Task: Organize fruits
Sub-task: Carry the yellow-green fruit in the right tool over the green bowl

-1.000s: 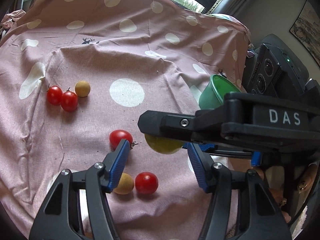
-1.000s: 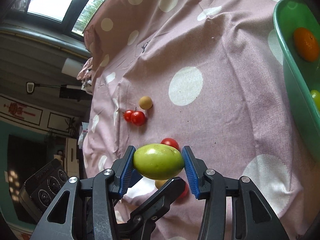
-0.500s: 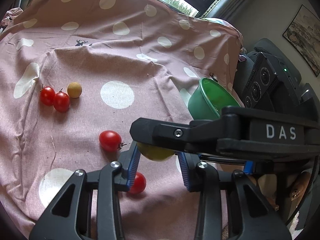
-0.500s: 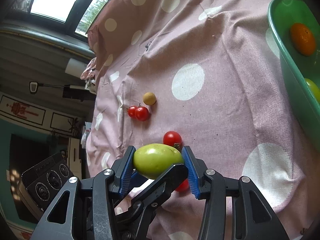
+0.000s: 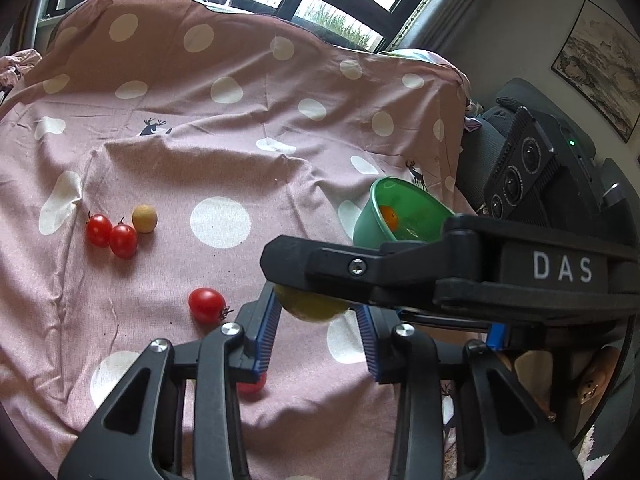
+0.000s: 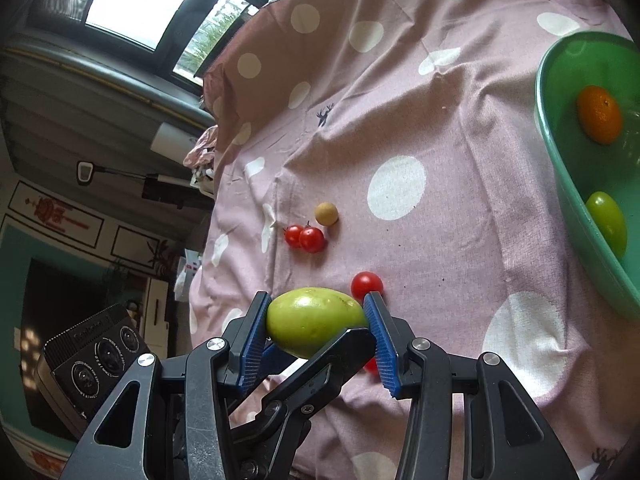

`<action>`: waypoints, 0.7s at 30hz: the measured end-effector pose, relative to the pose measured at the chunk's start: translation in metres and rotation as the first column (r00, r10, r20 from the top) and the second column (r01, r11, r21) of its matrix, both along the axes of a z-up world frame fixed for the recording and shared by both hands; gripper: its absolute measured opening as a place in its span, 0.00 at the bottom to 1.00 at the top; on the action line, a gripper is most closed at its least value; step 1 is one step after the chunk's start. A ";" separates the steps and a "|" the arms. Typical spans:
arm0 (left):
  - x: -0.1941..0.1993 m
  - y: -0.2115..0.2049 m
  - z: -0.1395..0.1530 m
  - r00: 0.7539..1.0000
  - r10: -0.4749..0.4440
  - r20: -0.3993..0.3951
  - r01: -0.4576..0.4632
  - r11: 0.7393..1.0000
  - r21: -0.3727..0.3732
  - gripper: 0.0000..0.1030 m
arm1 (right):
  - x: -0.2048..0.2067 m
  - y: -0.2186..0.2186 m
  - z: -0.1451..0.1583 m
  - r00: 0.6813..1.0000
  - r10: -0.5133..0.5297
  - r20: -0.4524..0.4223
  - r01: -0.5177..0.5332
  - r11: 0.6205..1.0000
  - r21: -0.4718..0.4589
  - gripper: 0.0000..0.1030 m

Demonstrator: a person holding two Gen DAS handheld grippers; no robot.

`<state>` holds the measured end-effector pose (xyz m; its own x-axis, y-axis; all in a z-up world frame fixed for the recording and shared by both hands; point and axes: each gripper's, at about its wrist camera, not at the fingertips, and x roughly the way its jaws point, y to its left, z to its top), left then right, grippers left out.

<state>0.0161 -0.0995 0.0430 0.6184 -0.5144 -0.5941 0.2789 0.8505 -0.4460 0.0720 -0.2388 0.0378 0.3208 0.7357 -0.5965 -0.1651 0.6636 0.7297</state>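
**Inspector:** State of the right gripper [image 6: 316, 301]?

**Assistant:** It is pinched on a green oval fruit [image 6: 312, 322]. The blue pads [image 6: 254, 340] are pressed on its two ends. The fruit is held clear of the cloth, left of the green bowl [image 6: 560, 168] and well apart from it.

**Inspector:** Orientation of the fruit?

**Assistant:** The long axis is laid from pad to pad, across the jaws and roughly level. The more tapered end is turned toward the bowl side.

**Inspector:** The left gripper [image 5: 316, 311]?

**Assistant:** Its jaws are set narrowly apart, and the fruit's underside is seen between their tips. Whether they press on it cannot be told.

**Inspector:** Surface?

**Assistant:** A creased pink cloth with white spots [image 6: 460, 220] is recorded. Left of the bowl, a single cherry tomato [image 6: 366, 284] lies beyond the held fruit. Farther left, a pair of cherry tomatoes [image 6: 306, 237] lies just beside a tan round fruit [image 6: 326, 213]. Inside the bowl, an orange fruit [image 6: 599, 114] and a second green fruit [image 6: 606, 220] are noted.

**Inspector:** Room?

**Assistant:** A dark-framed window [image 6: 136, 12] is seen behind the cloth, and a framed picture [image 5: 600, 64] on the wall beyond the bowl.
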 end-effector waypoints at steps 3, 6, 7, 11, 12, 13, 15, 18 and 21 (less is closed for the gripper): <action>-0.001 -0.009 0.008 1.000 -0.008 0.022 0.007 1.000 0.018 0.35 | -0.002 -0.008 0.007 1.000 -0.014 0.018 0.013 1.000 0.013 0.48; -0.002 -0.018 0.016 0.999 -0.014 0.041 0.012 0.999 0.031 0.35 | -0.004 -0.017 0.012 0.999 -0.027 0.031 0.027 0.999 0.032 0.48; -0.001 -0.021 0.018 0.999 -0.017 0.045 0.015 0.999 0.035 0.35 | -0.005 -0.020 0.014 0.999 -0.032 0.034 0.030 0.999 0.040 0.48; -0.001 -0.033 0.027 0.998 -0.027 0.055 0.024 0.998 0.051 0.35 | -0.008 -0.034 0.021 0.997 -0.061 0.049 0.058 0.997 0.059 0.48; 0.000 -0.036 0.029 0.998 -0.030 0.053 0.028 0.998 0.048 0.35 | -0.009 -0.037 0.023 0.996 -0.071 0.056 0.068 0.996 0.060 0.48; 0.000 -0.038 0.030 0.998 -0.035 0.050 0.033 0.999 0.043 0.35 | -0.010 -0.040 0.025 0.995 -0.081 0.063 0.077 0.995 0.059 0.48; 0.001 -0.043 0.033 0.998 -0.042 0.055 0.040 0.998 0.041 0.35 | -0.012 -0.045 0.028 0.993 -0.096 0.075 0.092 0.994 0.055 0.48; 0.001 -0.052 0.038 0.996 -0.052 0.068 0.048 0.997 0.060 0.35 | -0.013 -0.054 0.031 0.990 -0.112 0.081 0.106 0.992 0.070 0.48; 0.001 -0.062 0.042 0.995 -0.061 0.074 0.056 0.996 0.068 0.35 | -0.014 -0.064 0.033 0.989 -0.127 0.081 0.120 0.989 0.089 0.48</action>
